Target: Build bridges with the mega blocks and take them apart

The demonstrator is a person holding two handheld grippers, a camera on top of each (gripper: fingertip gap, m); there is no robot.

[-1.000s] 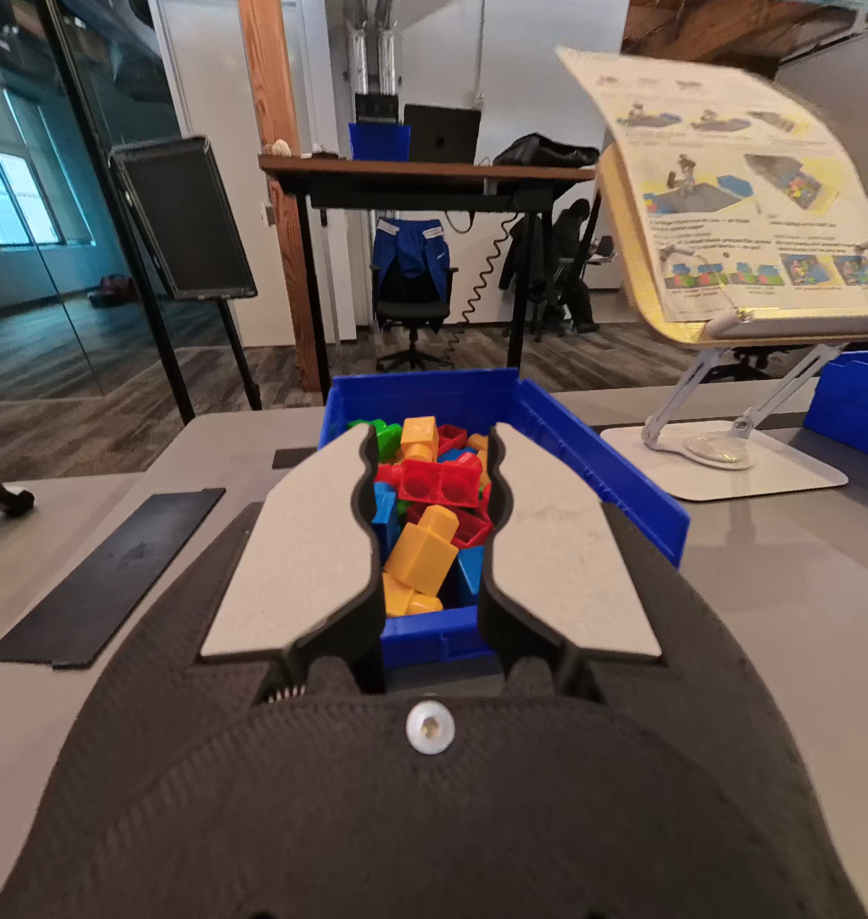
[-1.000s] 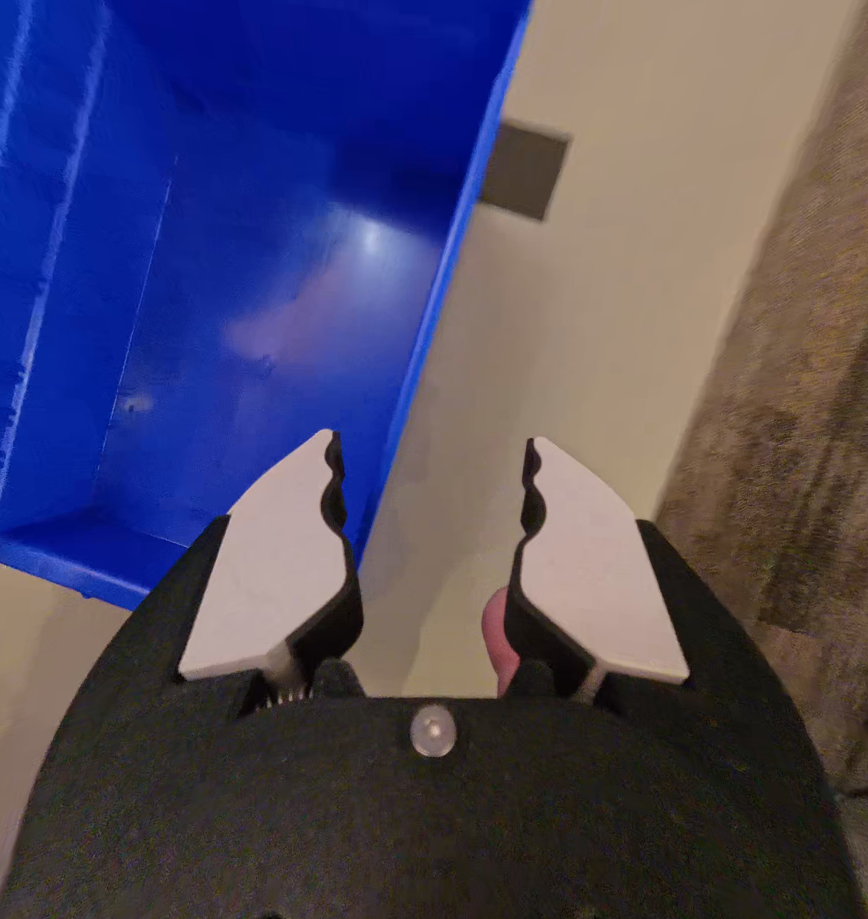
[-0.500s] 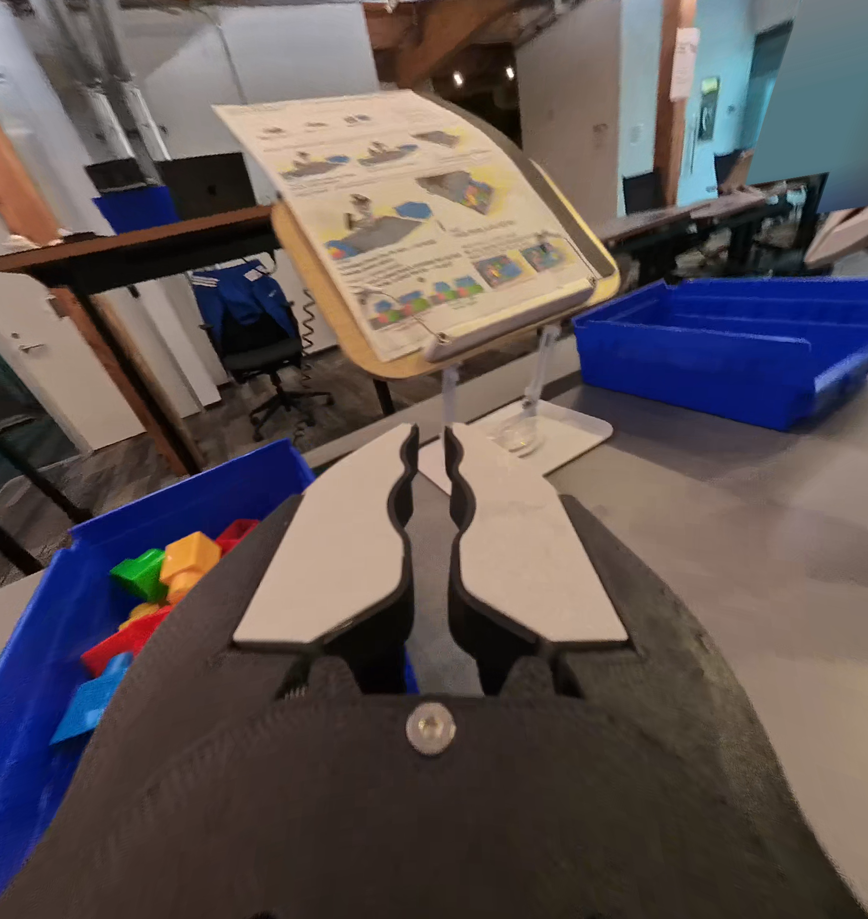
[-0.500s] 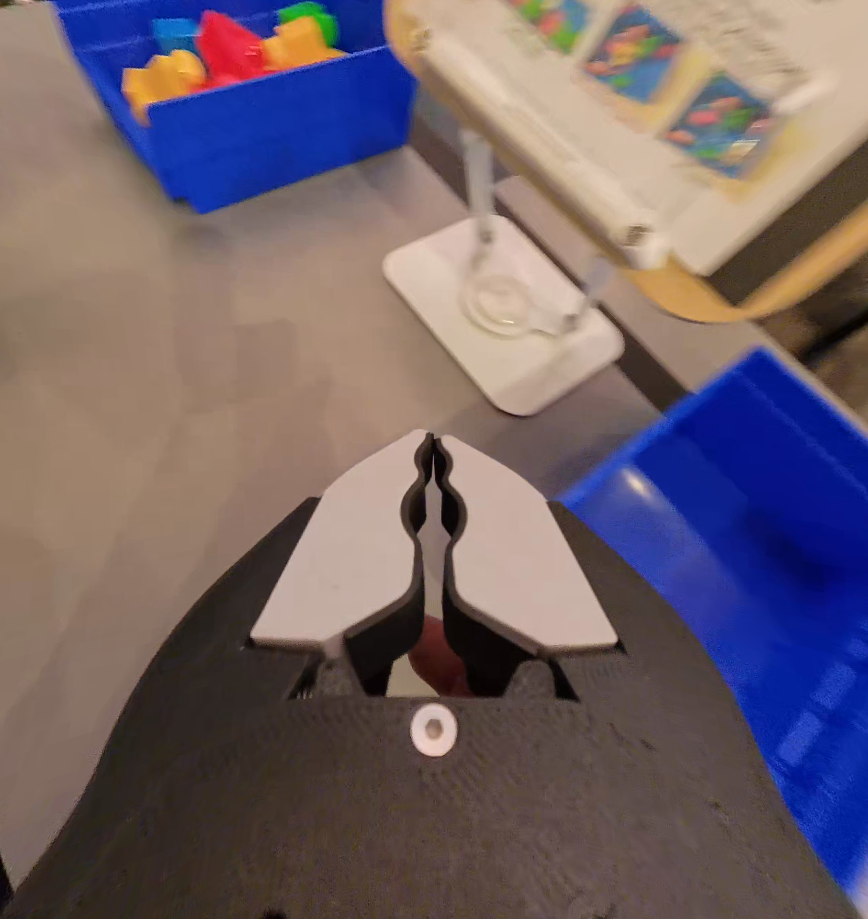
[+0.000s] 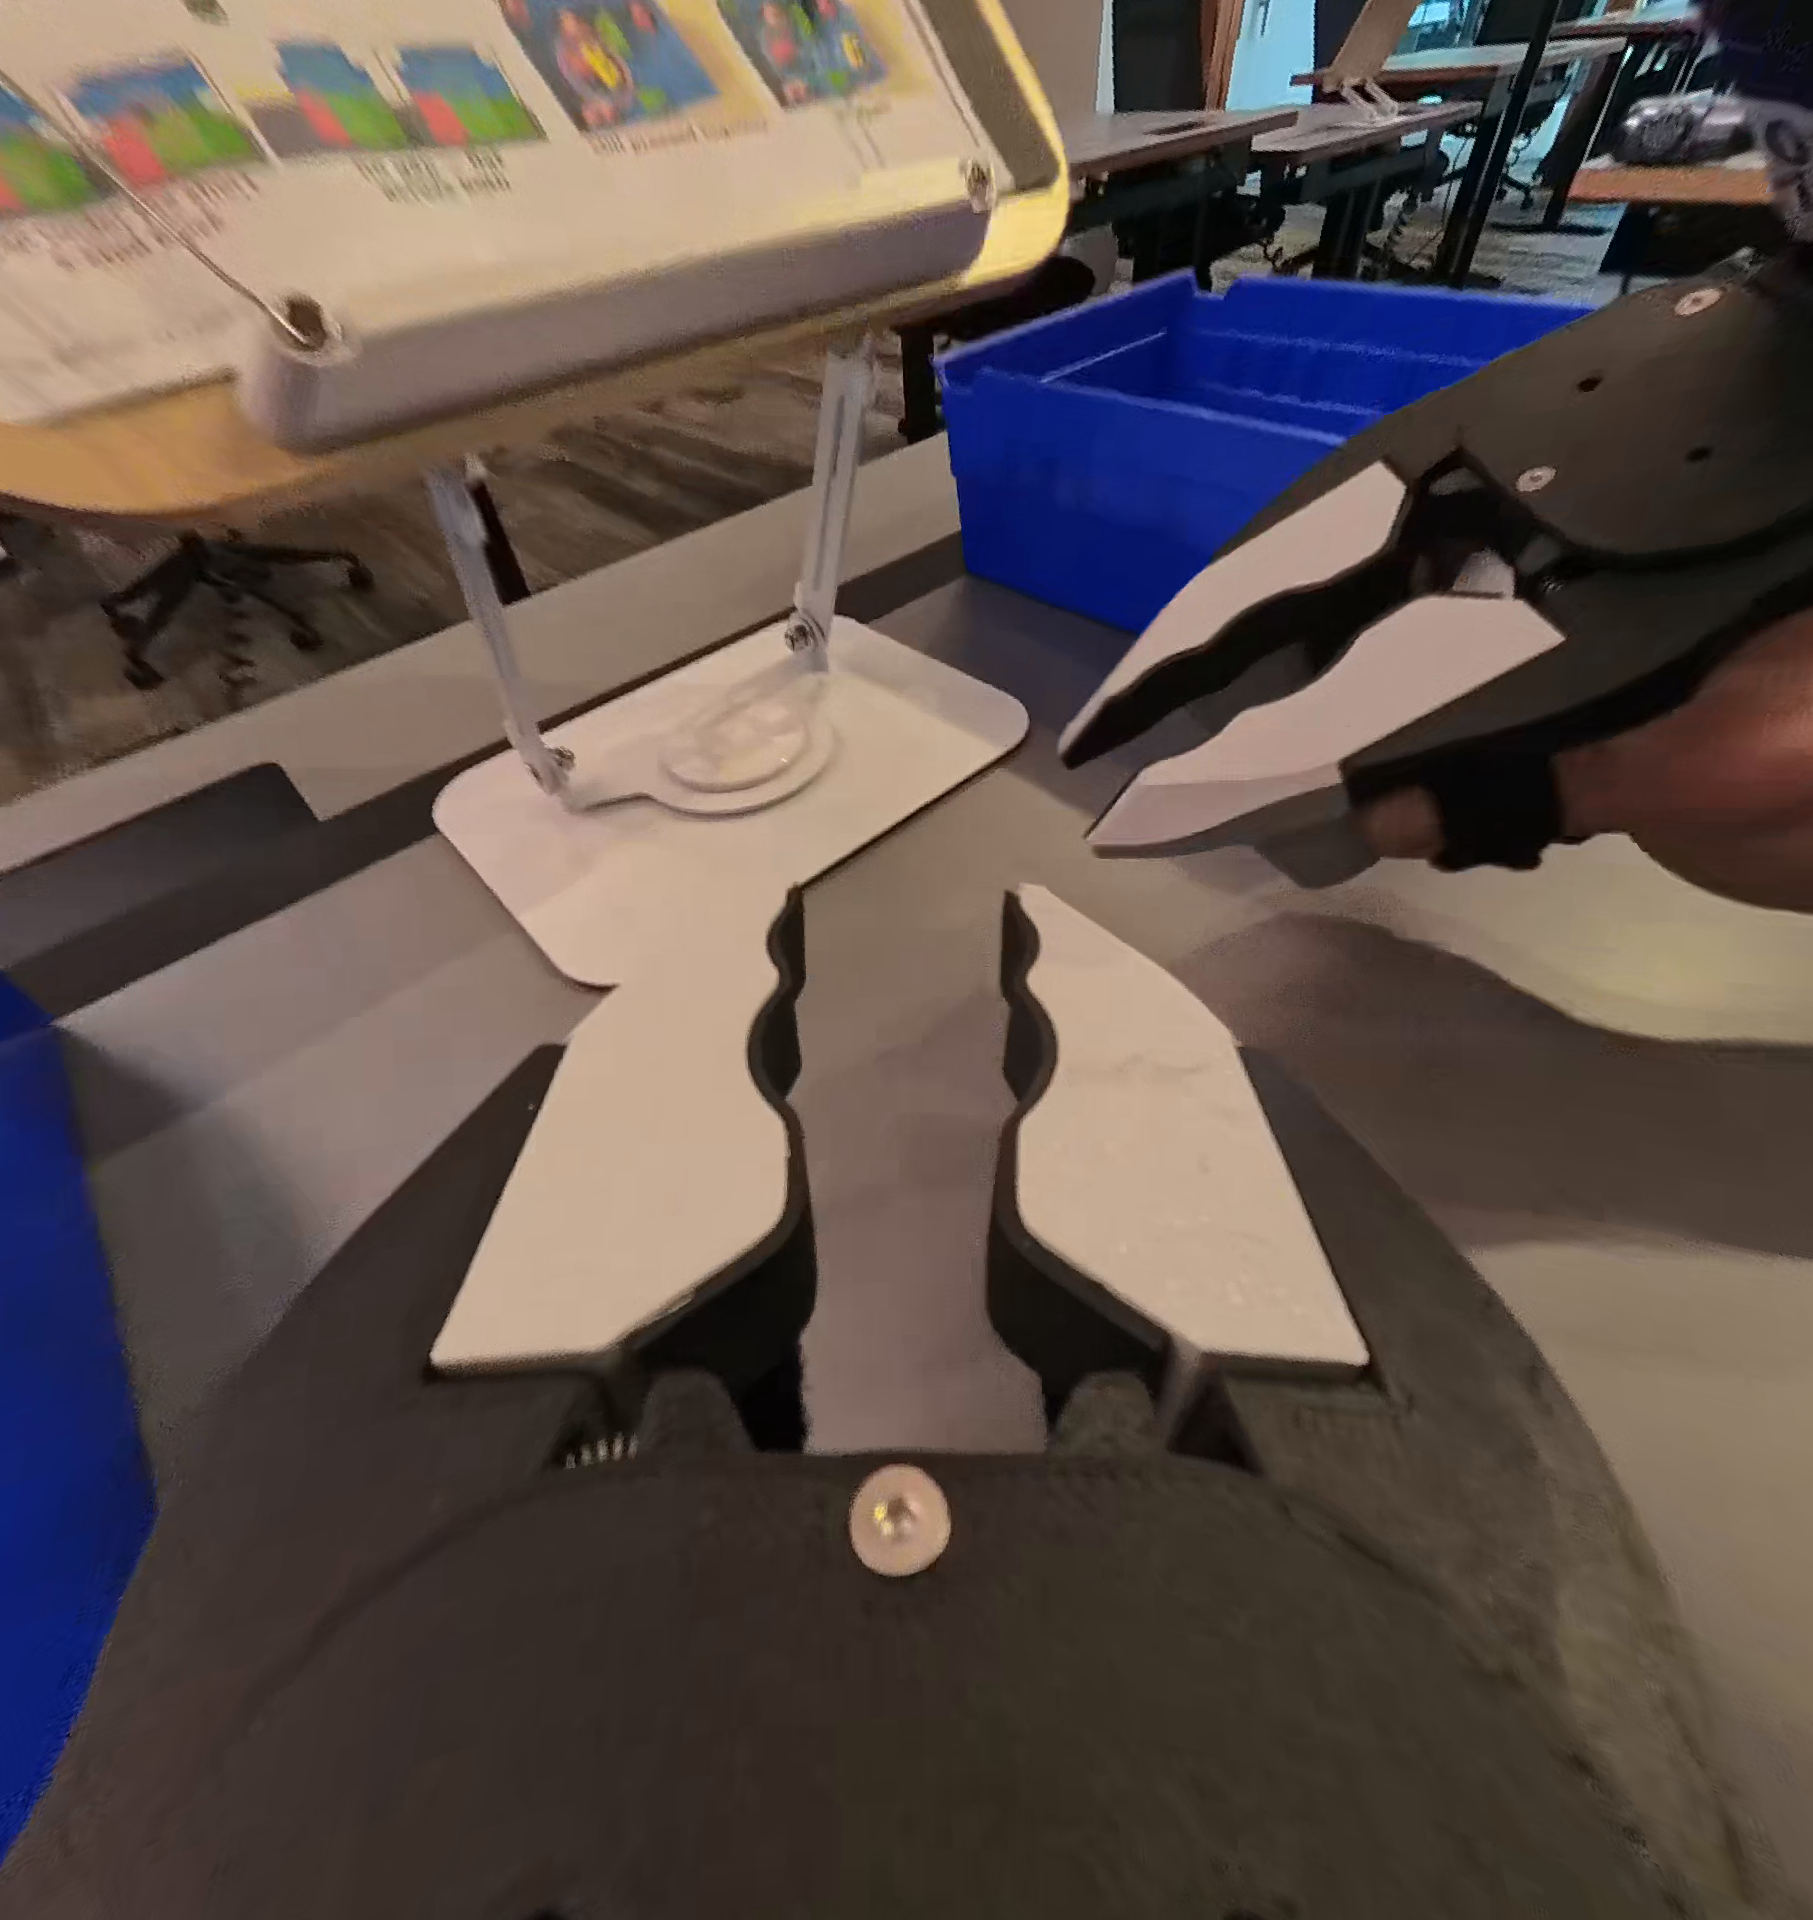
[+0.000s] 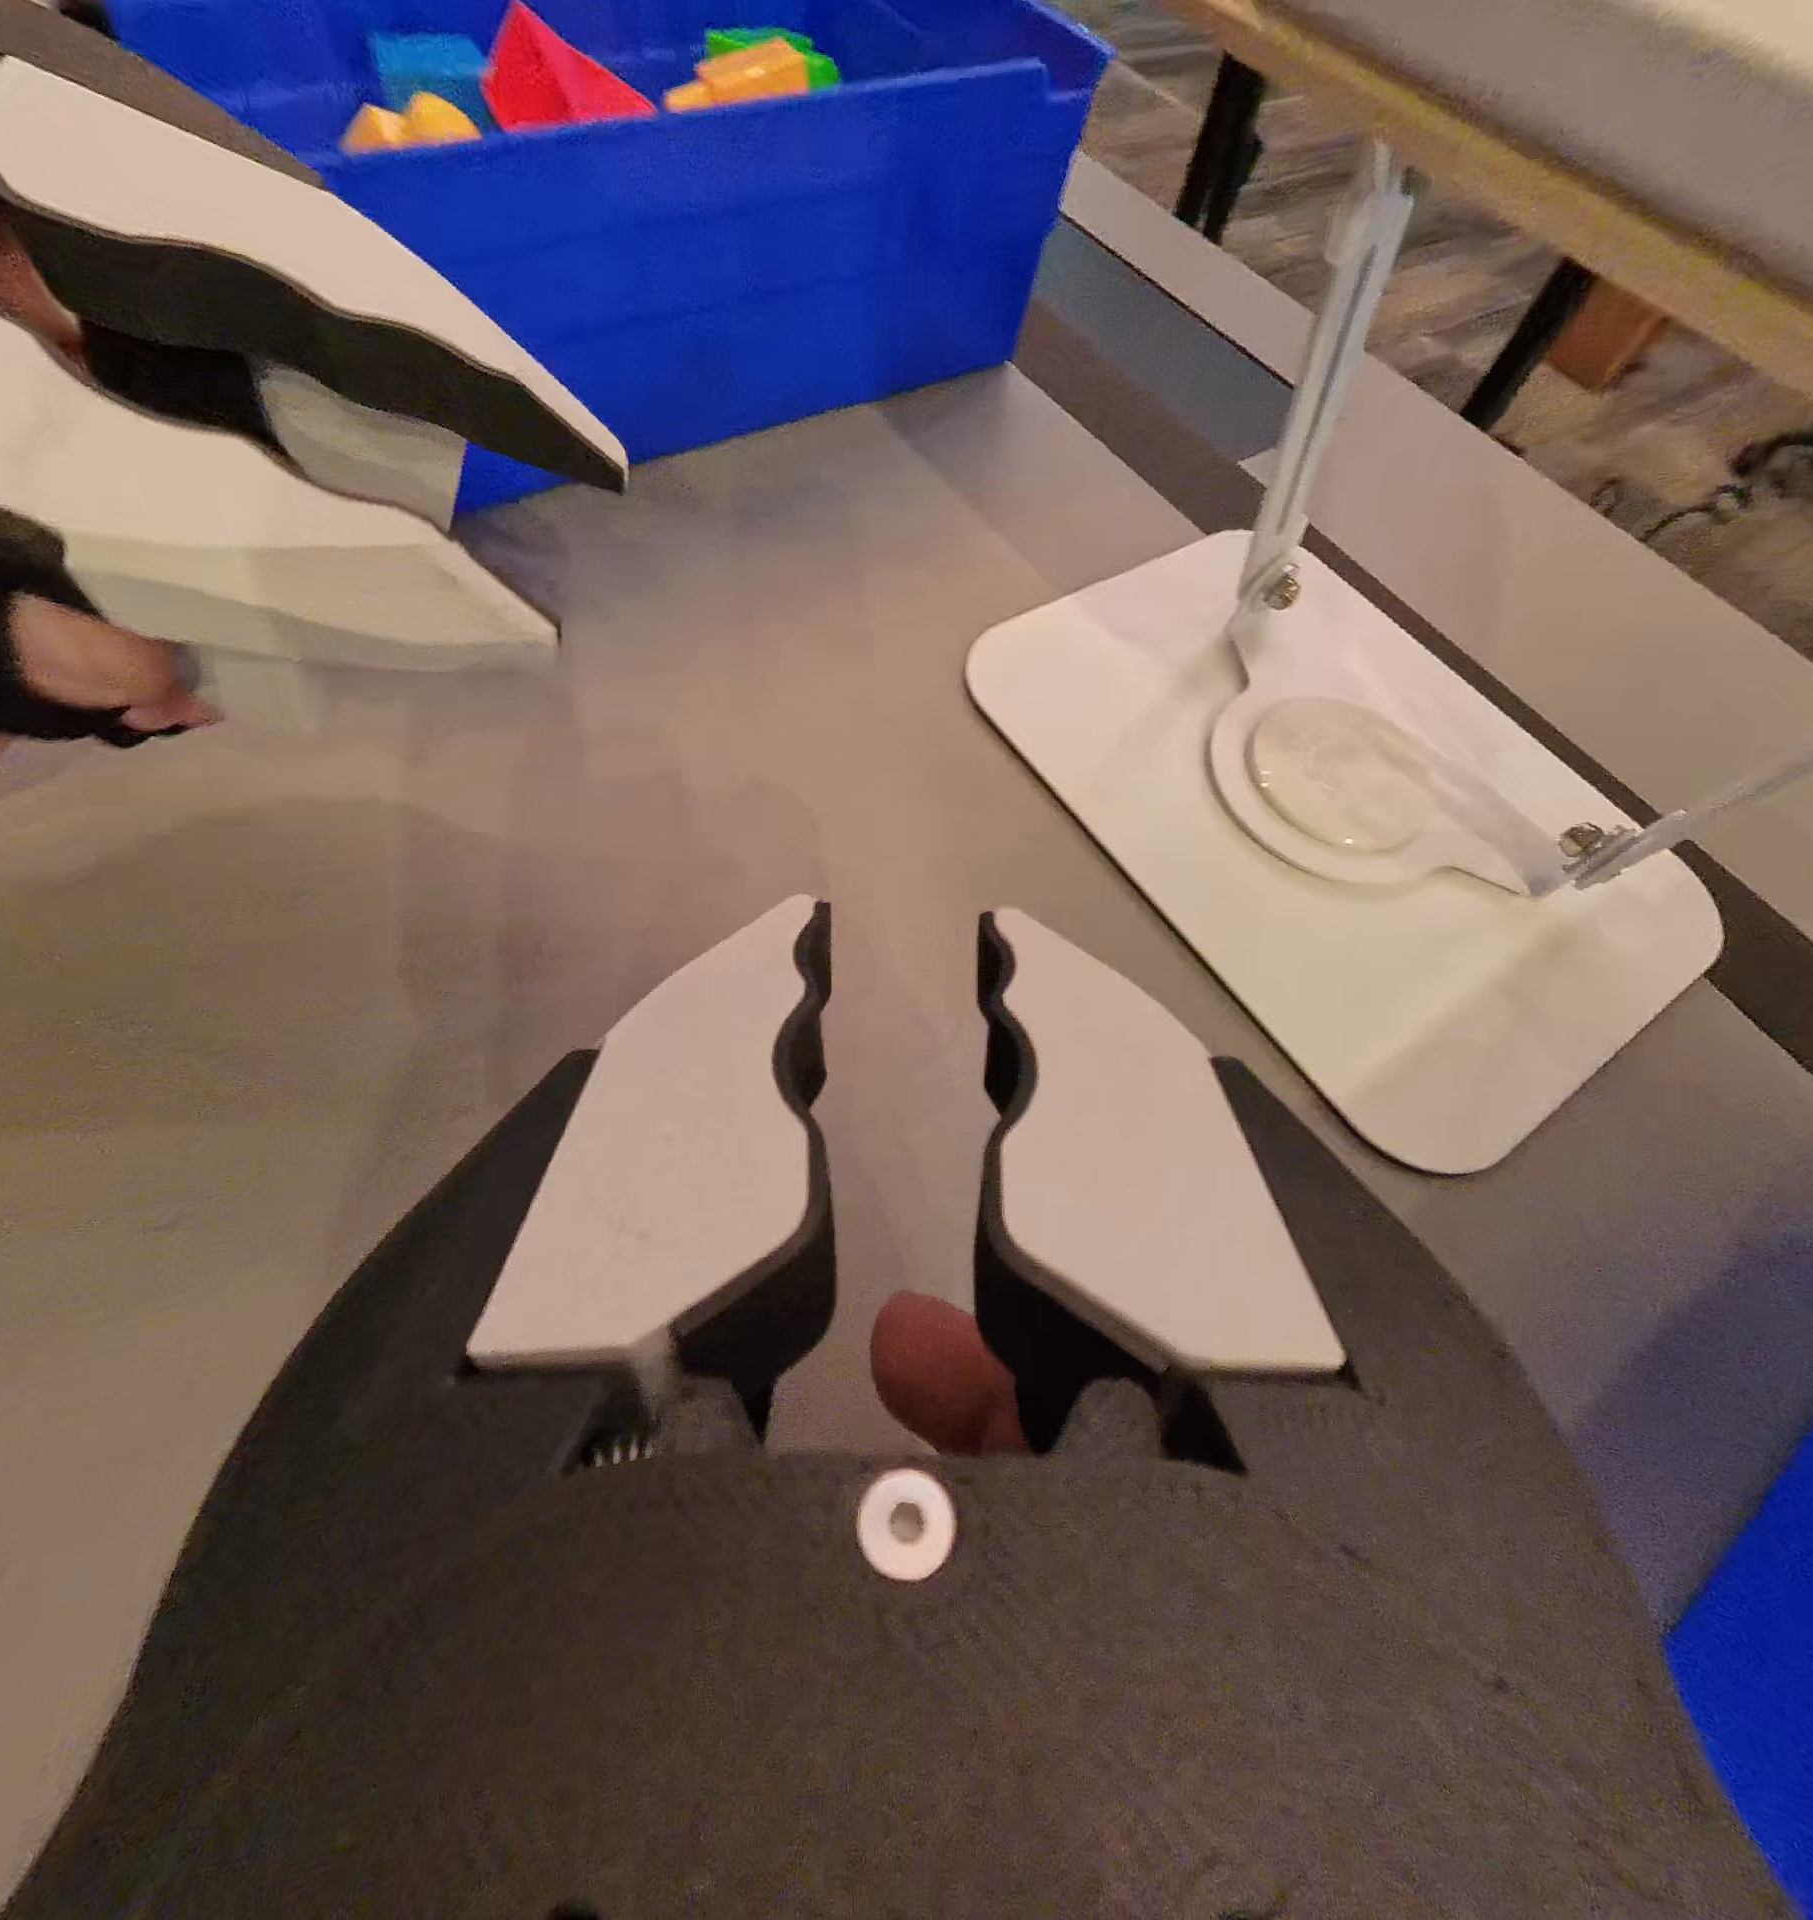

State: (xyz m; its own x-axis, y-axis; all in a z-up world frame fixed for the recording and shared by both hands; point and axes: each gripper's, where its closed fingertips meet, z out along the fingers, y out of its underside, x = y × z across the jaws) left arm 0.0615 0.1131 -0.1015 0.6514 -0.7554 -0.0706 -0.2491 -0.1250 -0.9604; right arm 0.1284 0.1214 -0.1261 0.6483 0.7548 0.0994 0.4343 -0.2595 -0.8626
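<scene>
Grey table [image 6: 258,987] lies bare under both our grippers. Our left gripper [image 5: 902,904] and right gripper [image 6: 902,914] hang over it with fingers parted and nothing between them. We see the mega blocks [image 6: 569,83] heaped in a blue bin [image 6: 725,260] at the far left, beside a white stand base [image 6: 1401,987]; another blue bin [image 5: 1141,468] sits right

Bare parted tongs [image 6: 904,914] over grey table [image 6: 258,987]
</scene>
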